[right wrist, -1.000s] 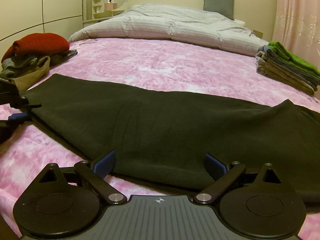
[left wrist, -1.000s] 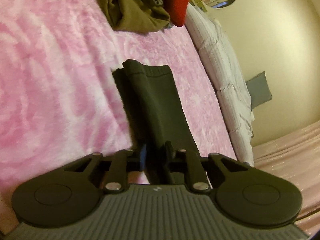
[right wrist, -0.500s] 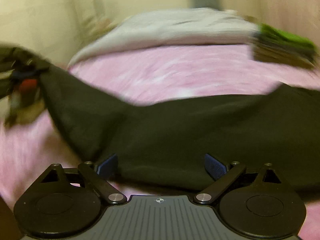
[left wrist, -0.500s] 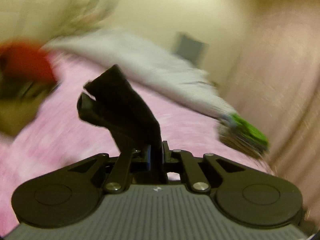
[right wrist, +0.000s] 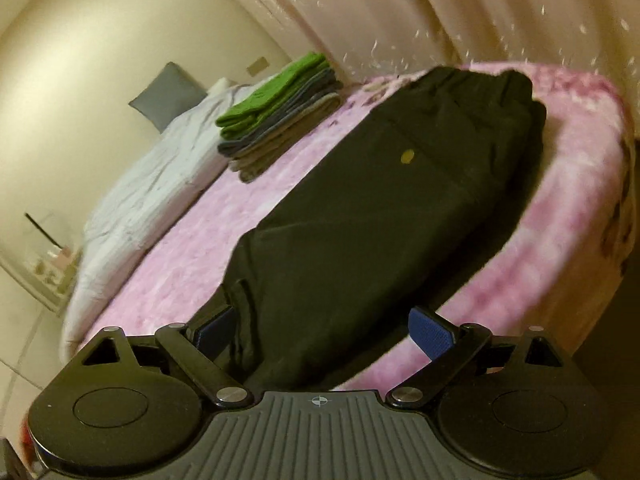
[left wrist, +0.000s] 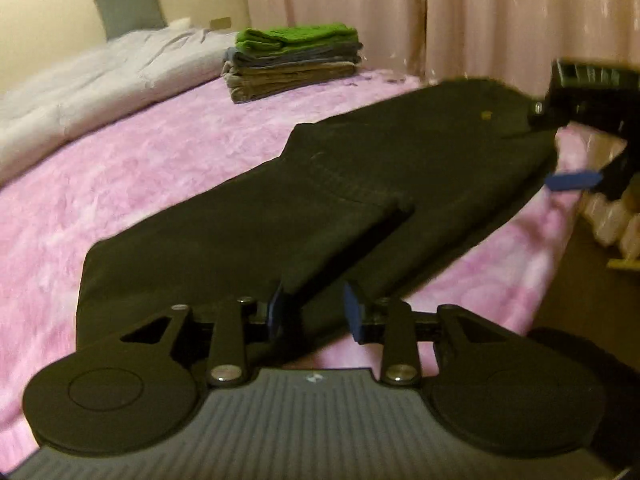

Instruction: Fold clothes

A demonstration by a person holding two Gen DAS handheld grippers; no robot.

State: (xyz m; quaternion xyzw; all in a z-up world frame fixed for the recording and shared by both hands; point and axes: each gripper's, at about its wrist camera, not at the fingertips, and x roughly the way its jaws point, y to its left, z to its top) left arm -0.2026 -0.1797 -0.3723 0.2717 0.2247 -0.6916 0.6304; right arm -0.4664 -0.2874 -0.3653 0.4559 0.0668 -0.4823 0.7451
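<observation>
Mostly pink fuzzy blanket (left wrist: 120, 168), pale curtains (left wrist: 480, 12), left tool (left wrist: 316, 312) just released, right tool (right wrist: 324, 332) unclenched.

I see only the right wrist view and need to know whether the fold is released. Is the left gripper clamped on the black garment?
Observer: No. The left gripper has just been opening. The black garment has an edge between its pads, but they don't press it.
Operator: Is it doubled over?
Observer: Yes. A ribbed cuff lies on top, about midway along.
Operator: Where am I relative to the left gripper?
Observer: The right gripper is at the garment's opposite end, jaws open.
</observation>
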